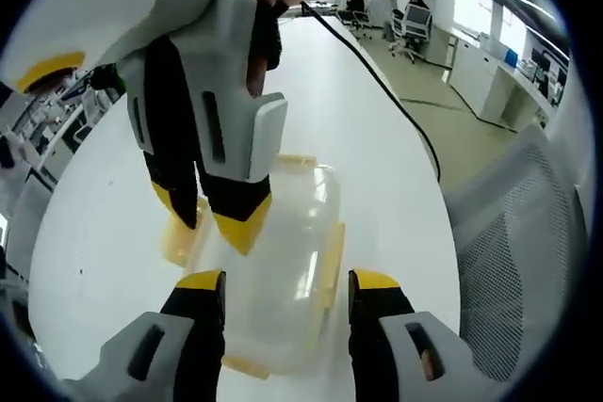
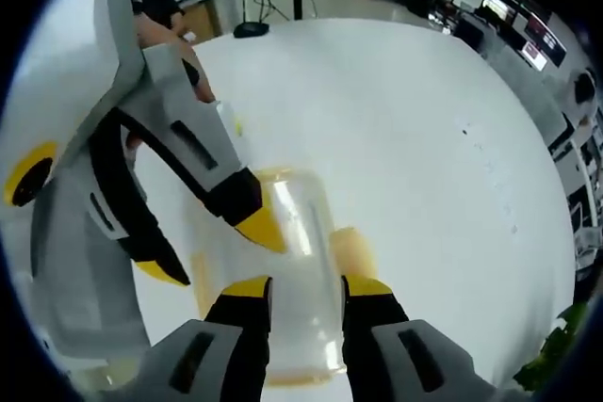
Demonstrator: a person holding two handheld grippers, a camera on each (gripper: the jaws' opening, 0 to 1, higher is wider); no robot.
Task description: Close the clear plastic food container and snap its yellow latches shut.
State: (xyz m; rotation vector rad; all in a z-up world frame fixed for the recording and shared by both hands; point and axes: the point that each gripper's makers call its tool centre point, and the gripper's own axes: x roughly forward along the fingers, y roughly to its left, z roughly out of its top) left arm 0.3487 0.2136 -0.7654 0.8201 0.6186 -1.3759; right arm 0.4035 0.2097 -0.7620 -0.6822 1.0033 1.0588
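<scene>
The clear plastic container [image 1: 292, 261] lies on the white table [image 1: 377, 138] with its lid on. Yellow latches show on its sides, one on the right [image 1: 332, 253] and one on the left [image 1: 179, 244]. My left gripper [image 1: 288, 281] is open, its yellow-tipped jaws spread over the container's near part. The right gripper [image 1: 209, 220] comes down from above, its jaws apart and its tips at the lid's left side, by the left latch. In the right gripper view my right gripper [image 2: 306, 287] is open over the container [image 2: 301, 218], beside a yellow latch [image 2: 354, 251]. The left gripper [image 2: 212, 249] reaches in from the left.
A black cable [image 1: 377, 82] trails across the table. A grey mesh chair [image 1: 528, 233] stands by the table's right edge. Office chairs and desks [image 1: 410, 21] are further back. A stand's base [image 2: 250, 27] sits beyond the table, and a green plant [image 2: 556, 350] is at its edge.
</scene>
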